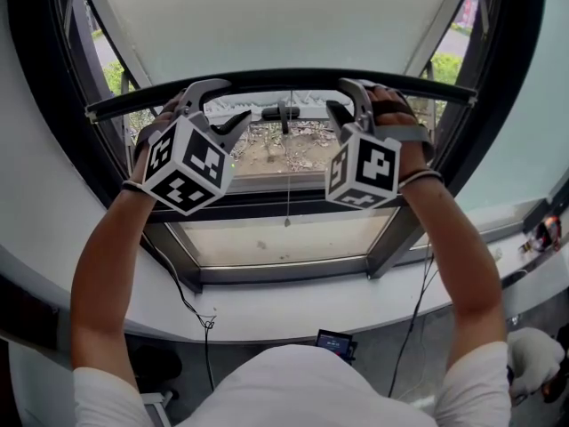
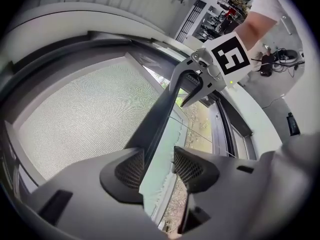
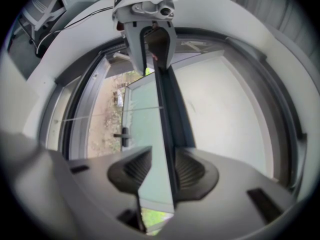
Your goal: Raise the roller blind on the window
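The pale roller blind (image 1: 276, 16) ends in a dark bottom bar (image 1: 284, 78) that runs across the window. My left gripper (image 1: 236, 100) reaches around the bar on the left, one finger above it and one below. My right gripper (image 1: 338, 96) does the same on the right. Both stand open. In the left gripper view the bar (image 2: 160, 114) runs between the jaws of my left gripper (image 2: 159, 166), close to the blind-side pad, with a gap to the other. The right gripper view shows the same of the bar (image 3: 165, 119) and my right gripper (image 3: 159, 171).
Below the bar is the glass with a dark window handle (image 1: 284, 114) and a thin pull cord (image 1: 287, 194). A grey sill (image 1: 267, 310) curves under the dark window frame (image 1: 391, 238). Cables (image 1: 191, 305) hang over the sill, and a small screen device (image 1: 336, 343) sits below.
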A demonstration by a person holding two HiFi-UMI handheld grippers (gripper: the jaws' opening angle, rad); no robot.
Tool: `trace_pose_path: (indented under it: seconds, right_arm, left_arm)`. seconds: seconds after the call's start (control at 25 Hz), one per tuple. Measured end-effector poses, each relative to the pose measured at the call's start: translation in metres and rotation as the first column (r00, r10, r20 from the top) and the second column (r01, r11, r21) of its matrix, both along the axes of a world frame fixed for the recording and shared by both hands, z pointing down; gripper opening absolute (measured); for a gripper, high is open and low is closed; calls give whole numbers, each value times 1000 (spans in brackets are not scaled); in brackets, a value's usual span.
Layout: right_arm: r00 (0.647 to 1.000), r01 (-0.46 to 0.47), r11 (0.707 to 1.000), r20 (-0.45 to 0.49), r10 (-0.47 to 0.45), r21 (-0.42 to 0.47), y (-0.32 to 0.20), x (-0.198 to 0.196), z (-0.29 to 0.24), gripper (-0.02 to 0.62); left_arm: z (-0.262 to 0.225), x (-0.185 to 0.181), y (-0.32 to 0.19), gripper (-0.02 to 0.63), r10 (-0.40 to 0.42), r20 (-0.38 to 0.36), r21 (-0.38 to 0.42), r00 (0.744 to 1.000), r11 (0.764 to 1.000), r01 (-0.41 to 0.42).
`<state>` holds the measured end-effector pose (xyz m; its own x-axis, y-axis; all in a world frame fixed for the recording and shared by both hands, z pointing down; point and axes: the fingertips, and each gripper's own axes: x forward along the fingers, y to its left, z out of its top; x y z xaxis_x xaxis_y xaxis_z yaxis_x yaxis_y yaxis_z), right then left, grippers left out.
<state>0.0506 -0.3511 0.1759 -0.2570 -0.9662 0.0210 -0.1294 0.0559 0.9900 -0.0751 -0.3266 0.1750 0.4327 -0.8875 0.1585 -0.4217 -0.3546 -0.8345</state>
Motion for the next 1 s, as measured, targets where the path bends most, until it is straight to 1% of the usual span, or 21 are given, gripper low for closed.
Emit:
trace_pose_path:
  seconds: [0.48, 0.76, 0.92, 1.0]
  right_arm:
    - [999, 5, 997, 36, -8, 73, 2, 0, -31, 141]
    - [999, 4, 995, 44, -8, 96, -3, -3, -54, 141]
    - [997, 10, 994, 72, -18, 112, -1, -1, -62, 141]
    - [994, 25, 992, 104, -38, 126, 1, -2, -66, 141]
  left_arm:
    - [-28, 1, 4, 197, -2, -7, 57, 1000, 998, 2]
    - [-51, -2, -2, 197, -7, 1, 76, 1000, 997, 7]
    - [-57, 0, -1, 198, -8, 8, 69, 1000, 998, 7]
    - [-60, 1, 0, 197, -6, 6, 66, 1000, 998, 6]
